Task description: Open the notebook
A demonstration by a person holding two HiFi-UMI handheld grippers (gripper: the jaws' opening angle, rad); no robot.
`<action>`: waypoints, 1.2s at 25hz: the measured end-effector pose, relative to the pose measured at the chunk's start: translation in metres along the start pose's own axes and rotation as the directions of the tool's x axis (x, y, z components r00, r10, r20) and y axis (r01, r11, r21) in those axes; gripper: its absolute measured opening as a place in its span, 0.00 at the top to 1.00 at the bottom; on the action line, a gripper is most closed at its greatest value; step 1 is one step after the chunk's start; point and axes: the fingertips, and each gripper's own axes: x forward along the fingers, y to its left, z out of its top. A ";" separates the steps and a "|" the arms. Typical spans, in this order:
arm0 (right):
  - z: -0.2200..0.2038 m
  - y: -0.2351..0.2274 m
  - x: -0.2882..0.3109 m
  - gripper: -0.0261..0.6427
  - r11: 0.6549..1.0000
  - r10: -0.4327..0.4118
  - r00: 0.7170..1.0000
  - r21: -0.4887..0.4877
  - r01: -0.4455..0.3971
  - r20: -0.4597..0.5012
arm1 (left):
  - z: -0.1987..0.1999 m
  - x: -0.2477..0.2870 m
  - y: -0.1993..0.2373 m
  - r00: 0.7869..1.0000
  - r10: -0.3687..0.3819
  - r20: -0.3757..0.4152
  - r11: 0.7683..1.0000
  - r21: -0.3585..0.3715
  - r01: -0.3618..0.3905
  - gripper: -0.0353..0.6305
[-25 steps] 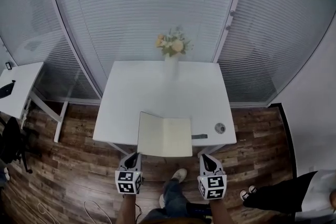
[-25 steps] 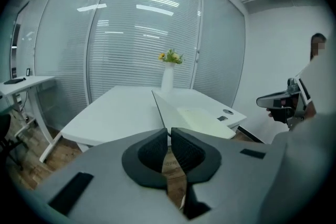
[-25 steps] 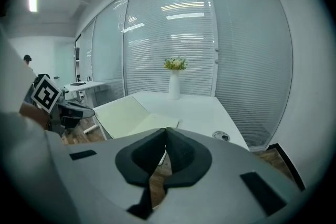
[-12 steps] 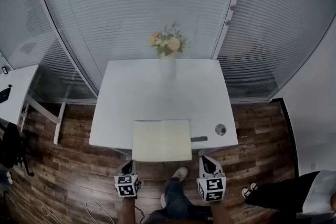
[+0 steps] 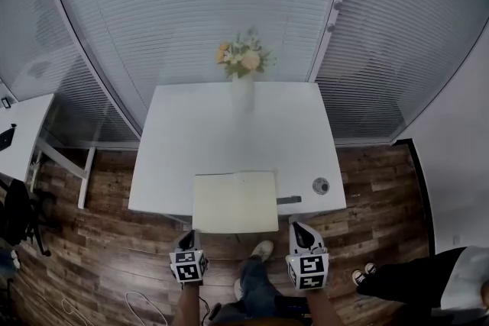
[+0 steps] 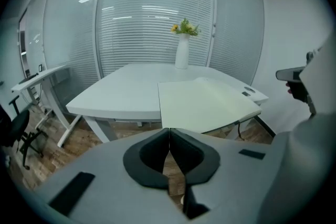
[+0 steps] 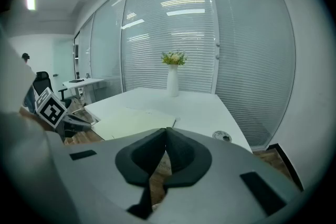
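The notebook (image 5: pixel 235 201) lies open and flat on the white table (image 5: pixel 229 126), its cream pages bare and its near edge hanging over the table's front edge. It also shows in the left gripper view as the notebook (image 6: pixel 205 102) and in the right gripper view as the notebook (image 7: pixel 134 120). My left gripper (image 5: pixel 189 239) hangs below the table's front edge, just short of the notebook's left corner, shut and empty (image 6: pixel 169 136). My right gripper (image 5: pixel 304 233) sits off the right corner, likewise shut on nothing (image 7: pixel 165 136).
A white vase of flowers (image 5: pixel 242 69) stands at the table's far edge. A small round object (image 5: pixel 320 185) and a dark flat strip (image 5: pixel 289 201) lie right of the notebook. A side desk (image 5: pixel 15 126) stands left, a person (image 5: pixel 428 279) at lower right. Glass walls with blinds lie behind.
The left gripper has sunk lower, away from the notebook's near edge. The notebook's left page, slightly raised before, now lies flat. The right gripper has stayed put.
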 end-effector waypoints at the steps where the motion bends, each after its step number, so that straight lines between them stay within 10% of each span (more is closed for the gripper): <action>1: 0.001 0.001 -0.001 0.94 1.000 0.002 1.000 -0.004 -0.002 0.001 | 0.003 -0.002 0.001 1.000 0.004 0.014 1.000 -0.030 -0.004 0.91; 4: 0.006 0.001 -0.004 0.94 1.000 0.004 1.000 -0.008 -0.004 0.013 | 0.022 -0.009 0.004 0.997 0.024 0.073 0.996 -0.088 -0.017 0.90; 18: 0.048 0.011 -0.041 0.94 0.998 -0.049 0.986 0.032 0.045 0.157 | 0.115 -0.071 -0.065 0.942 -0.138 0.306 0.987 0.120 0.106 0.91; 30: 0.078 0.026 -0.077 0.94 0.998 -0.061 0.968 0.020 0.057 0.245 | 0.159 -0.134 -0.093 0.879 -0.208 0.428 0.977 0.133 0.167 0.91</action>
